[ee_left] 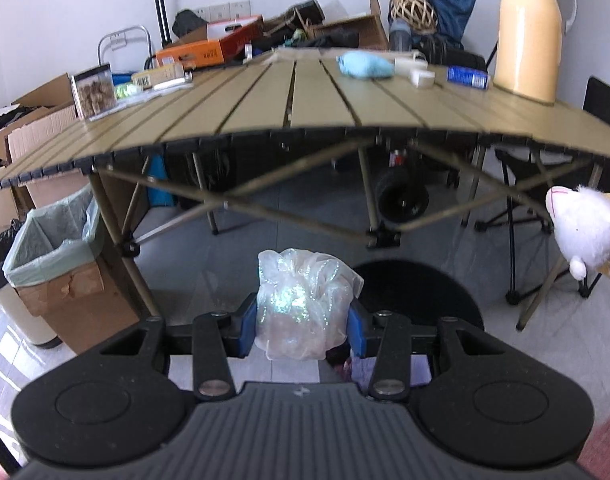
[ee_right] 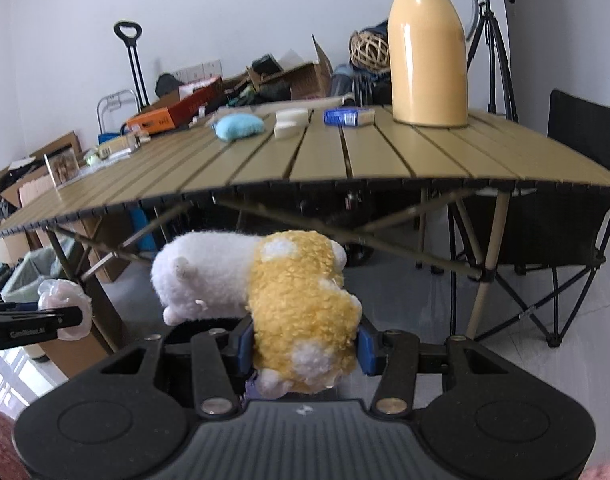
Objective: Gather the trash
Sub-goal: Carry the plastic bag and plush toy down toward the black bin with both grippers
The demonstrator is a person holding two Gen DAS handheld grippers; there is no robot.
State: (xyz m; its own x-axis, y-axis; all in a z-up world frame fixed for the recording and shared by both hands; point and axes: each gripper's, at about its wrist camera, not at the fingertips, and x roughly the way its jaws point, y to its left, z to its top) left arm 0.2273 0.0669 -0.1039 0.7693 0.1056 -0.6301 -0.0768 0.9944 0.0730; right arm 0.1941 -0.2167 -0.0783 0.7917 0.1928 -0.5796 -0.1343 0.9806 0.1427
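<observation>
My left gripper (ee_left: 303, 326) is shut on a crumpled clear plastic bag (ee_left: 303, 300), held in the air in front of the table's near edge. The bag also shows at the left of the right wrist view (ee_right: 63, 304). My right gripper (ee_right: 305, 344) is shut on a white and yellow plush toy (ee_right: 289, 300), also below the table edge; the toy shows at the right in the left wrist view (ee_left: 585, 232). A cardboard bin with a green liner (ee_left: 51, 248) stands on the floor to the left, by the table leg.
The slatted folding table (ee_left: 305, 108) carries a yellow thermos (ee_left: 531, 32), a blue pouch (ee_left: 365, 65), white boxes (ee_left: 421, 76), a blue pack (ee_left: 467, 77) and a photo frame (ee_left: 93, 92). Cardboard boxes stand at left, a folding chair (ee_right: 565, 220) at right, a black round stool (ee_left: 417, 292) below.
</observation>
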